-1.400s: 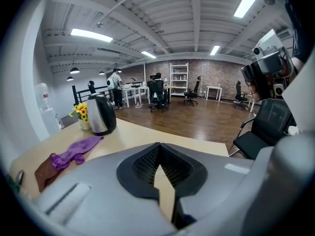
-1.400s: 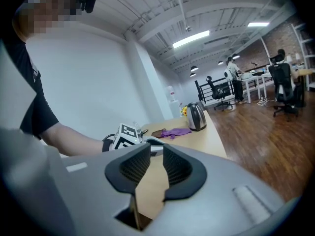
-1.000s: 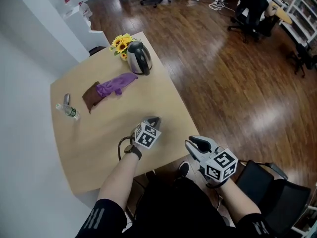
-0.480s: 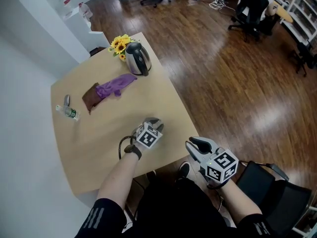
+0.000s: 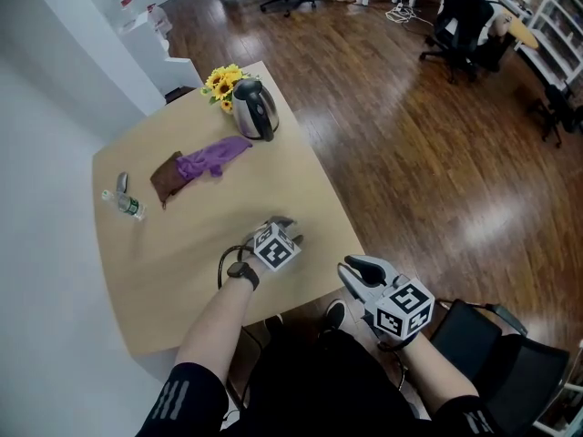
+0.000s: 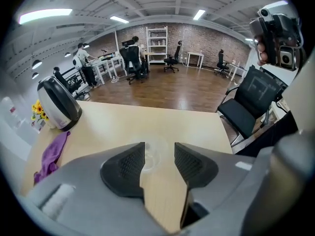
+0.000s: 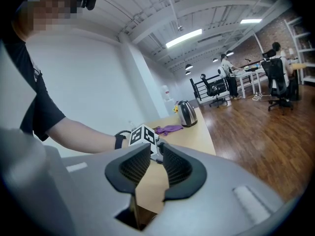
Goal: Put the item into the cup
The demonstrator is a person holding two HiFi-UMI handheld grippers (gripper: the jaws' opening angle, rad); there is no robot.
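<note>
A clear plastic cup (image 6: 150,152) stands on the wooden table (image 5: 155,271) near its front right corner, just past my left gripper's fingertips. My left gripper (image 6: 160,154) hovers over that spot (image 5: 281,223). Its jaws are opening and the pads do not touch the cup. My right gripper (image 5: 353,268) hangs off the table's near edge, over the floor. In the right gripper view its jaws (image 7: 156,159) stand a little apart with nothing between them. I cannot tell which thing is the item, and whether anything lies in the cup does not show.
At the table's far end stand a steel kettle (image 5: 254,107) and sunflowers (image 5: 223,80). A purple cloth (image 5: 214,156) lies on a brown piece (image 5: 167,177); a small bottle (image 5: 125,205) lies at the left edge. A black chair (image 5: 492,344) sits at my right.
The left gripper's jaws have spread apart, and the gripper has edged slightly right and down. The right gripper has sunk a little toward me.
</note>
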